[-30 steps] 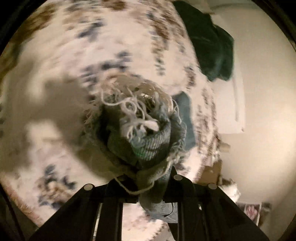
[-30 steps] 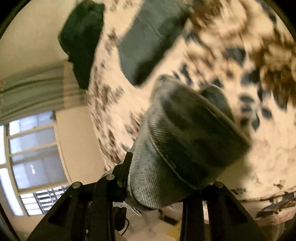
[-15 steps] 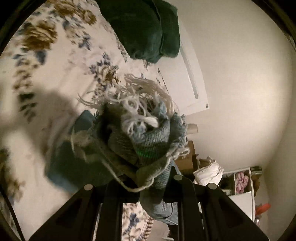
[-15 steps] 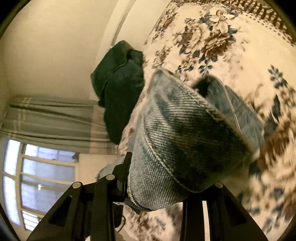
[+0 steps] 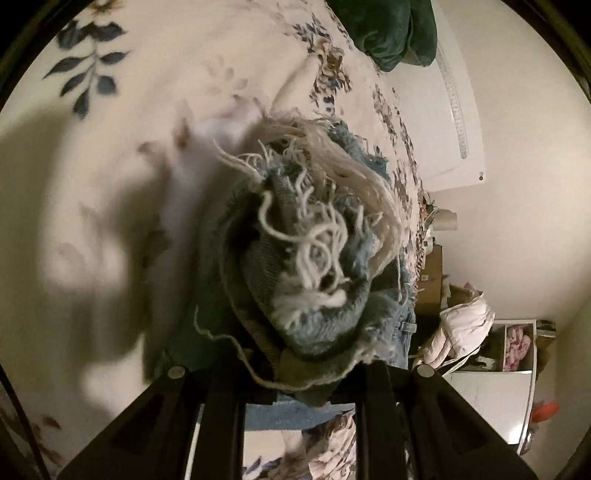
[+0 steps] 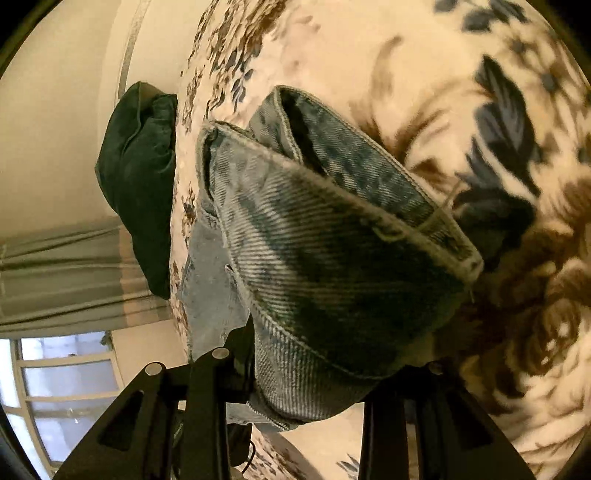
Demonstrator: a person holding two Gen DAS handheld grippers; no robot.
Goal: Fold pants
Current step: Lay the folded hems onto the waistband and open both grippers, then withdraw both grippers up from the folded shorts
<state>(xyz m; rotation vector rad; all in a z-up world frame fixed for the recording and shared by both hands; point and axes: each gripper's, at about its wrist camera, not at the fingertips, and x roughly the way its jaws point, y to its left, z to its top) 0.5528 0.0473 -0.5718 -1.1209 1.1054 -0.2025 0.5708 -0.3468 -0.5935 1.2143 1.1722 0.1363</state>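
The pants are blue denim jeans. In the left wrist view my left gripper (image 5: 299, 373) is shut on a frayed leg hem (image 5: 310, 266) with loose white threads, bunched right in front of the camera above the floral bedspread (image 5: 110, 184). In the right wrist view my right gripper (image 6: 310, 373) is shut on the stitched hem of the jeans (image 6: 332, 251), which fills the middle of the view. More denim hangs down to the left of it. The fingertips of both grippers are hidden by cloth.
A dark green cushion lies at the far end of the bed (image 5: 391, 29) (image 6: 140, 173). A white wall unit (image 5: 454, 122), boxes and a white shelf (image 5: 509, 369) stand beside the bed. Curtains and a window (image 6: 62, 369) are at the left.
Both grippers have swung with the jeans in their grip. The bedspread now fills more of each view and the wall less. The grips are unchanged.
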